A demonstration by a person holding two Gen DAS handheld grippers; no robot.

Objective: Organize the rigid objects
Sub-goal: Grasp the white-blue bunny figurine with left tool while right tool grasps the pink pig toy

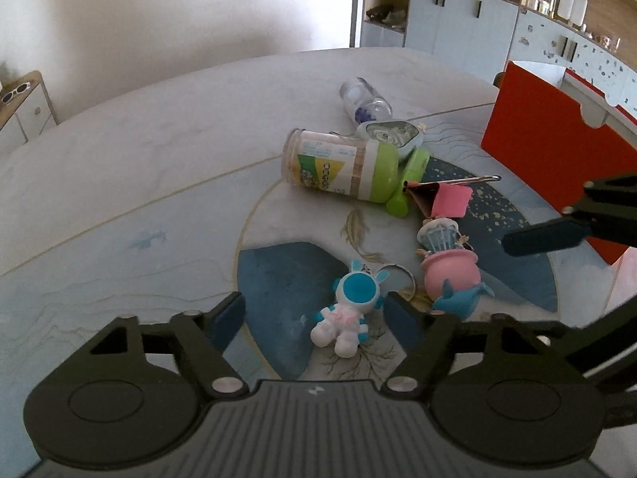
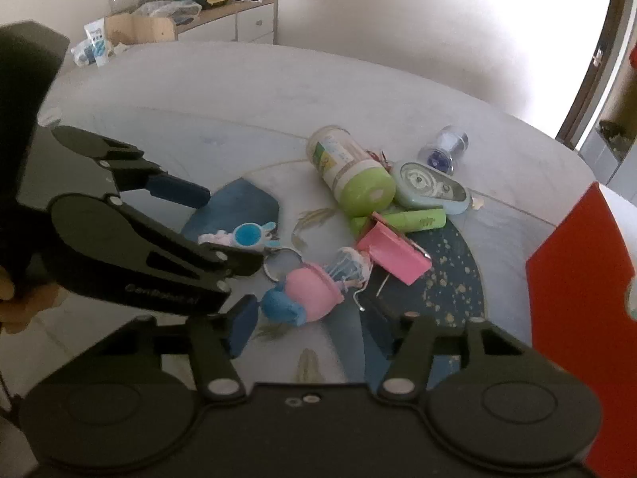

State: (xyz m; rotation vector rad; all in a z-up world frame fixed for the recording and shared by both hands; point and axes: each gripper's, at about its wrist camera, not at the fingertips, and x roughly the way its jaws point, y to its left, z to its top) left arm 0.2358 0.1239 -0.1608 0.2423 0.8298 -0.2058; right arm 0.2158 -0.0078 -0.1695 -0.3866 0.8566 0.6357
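Straddling the white-and-blue astronaut keyring figure (image 1: 345, 314), the left claw (image 1: 314, 316) stood open. The right claw (image 2: 314, 322), open, flanked the pink pot charm (image 2: 312, 290). Either's key ring could snag neighbours.

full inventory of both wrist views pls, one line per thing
table: 1, pale marbled with blue patches, under everything
toothpick jar: 1, clear, green lid, lying mid-table
green tube: 1, lying by the jar lid
small clear bottle: 1, lying behind the jar
correction tape: 1, pale blue, beside the jar lid
binder clip: 1, pink, mid-pile
astronaut keychain: 1, white and blue, between left jaws, untouched
pink pot figure: 1, with blue whale, ahead of right jaws
red box: 1, right edge
left hand-held gripper: 1, black, open
right hand-held gripper: 1, black, open
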